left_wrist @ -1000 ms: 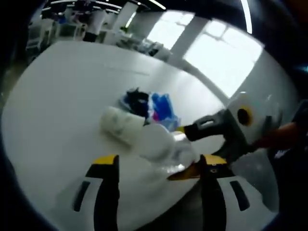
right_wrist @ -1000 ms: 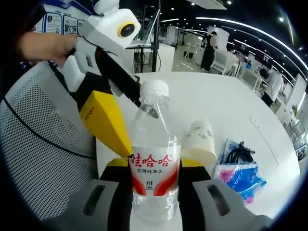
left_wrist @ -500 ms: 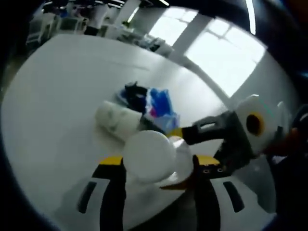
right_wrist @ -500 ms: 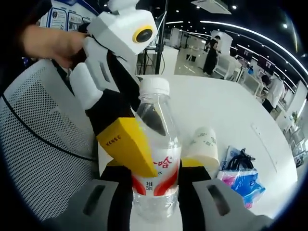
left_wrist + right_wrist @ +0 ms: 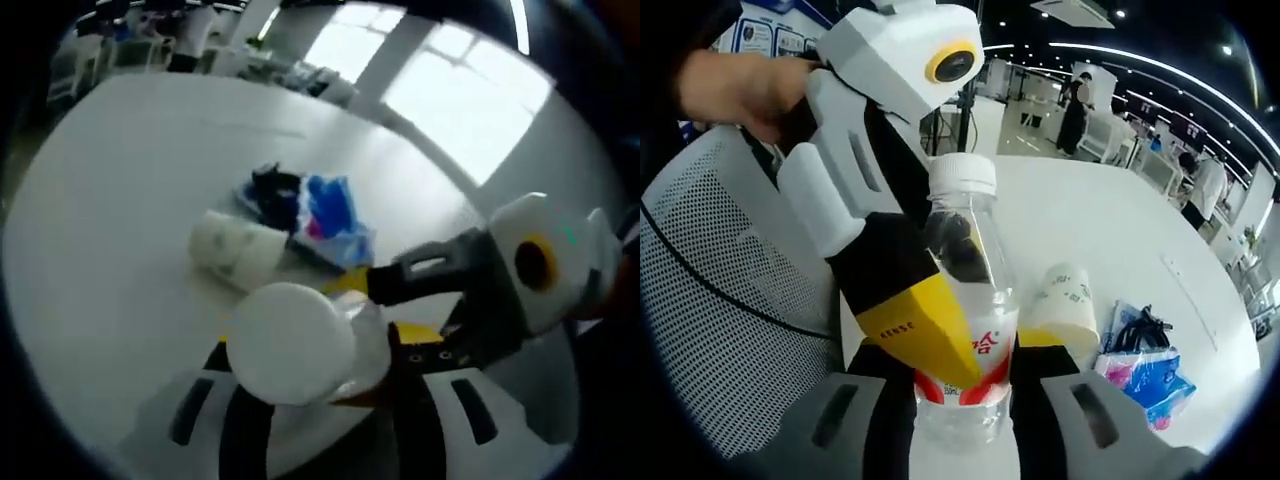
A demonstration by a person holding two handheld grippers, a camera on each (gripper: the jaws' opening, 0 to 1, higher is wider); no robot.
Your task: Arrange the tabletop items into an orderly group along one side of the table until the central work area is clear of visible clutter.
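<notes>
Gripping one water bottle, the right tongs stay clamped; left tongs, now closer, straddle its cap, grip unclear. Beyond: one paper cup, one blue packet.

The near table edge is crowded: a clear plastic water bottle with a white cap is flanked by the left gripper, with a white paper cup on its side just beside and a blue plastic packet beyond. The wide white tabletop behind is left open.
</notes>
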